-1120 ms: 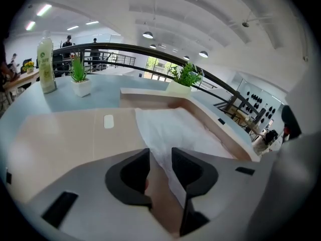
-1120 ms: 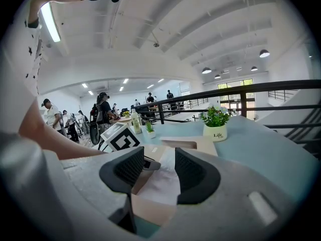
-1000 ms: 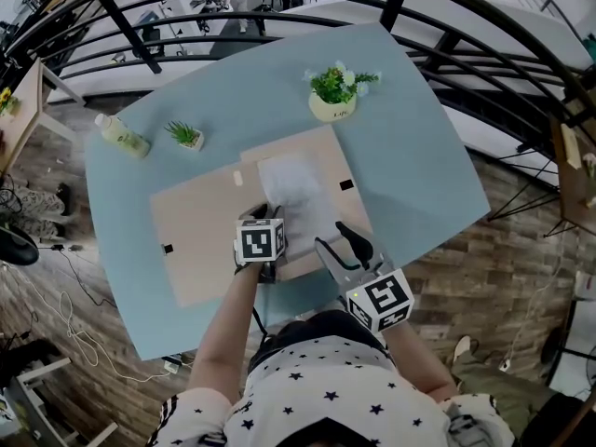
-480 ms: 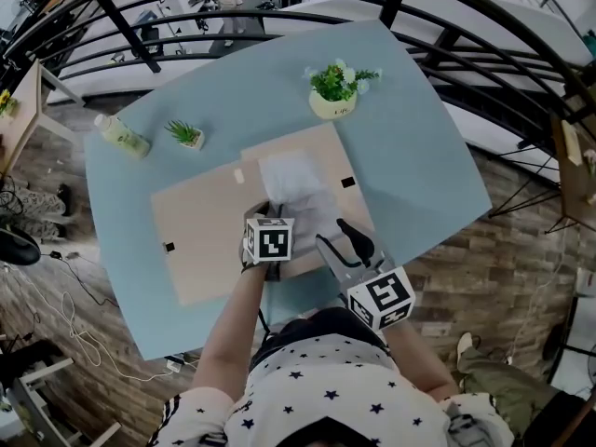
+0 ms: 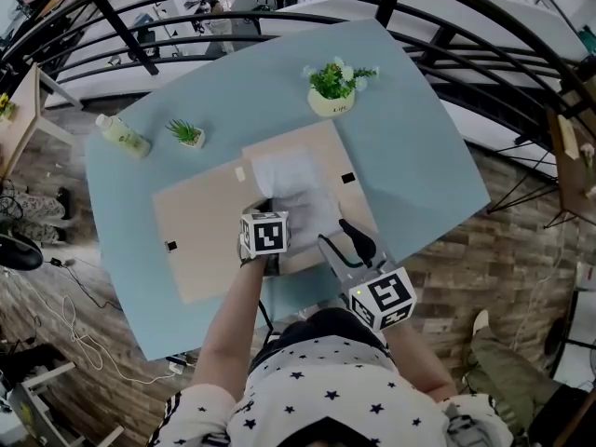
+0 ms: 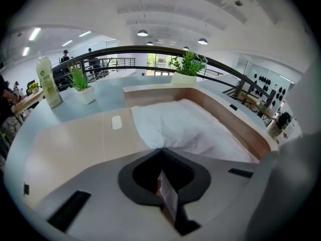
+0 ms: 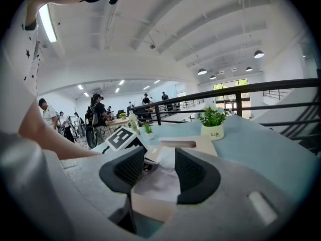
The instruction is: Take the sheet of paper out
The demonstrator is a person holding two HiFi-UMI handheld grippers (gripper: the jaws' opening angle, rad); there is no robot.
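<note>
There it goes: the left gripper (image 6: 161, 151), jaws wide apart a second ago, is closing right down, and its pads now meet on the near edge of the white sheet of paper (image 5: 296, 189), which puckers at the pinch. The sheet lies flat inside the open beige folder (image 5: 200, 231) on the blue table (image 5: 410, 156). The pull-out looks ready to begin, though I can't be sure the folder isn't caught too. The right gripper (image 7: 159, 159) hovers over the folder's near edge, jaws spread, gripping nothing.
</note>
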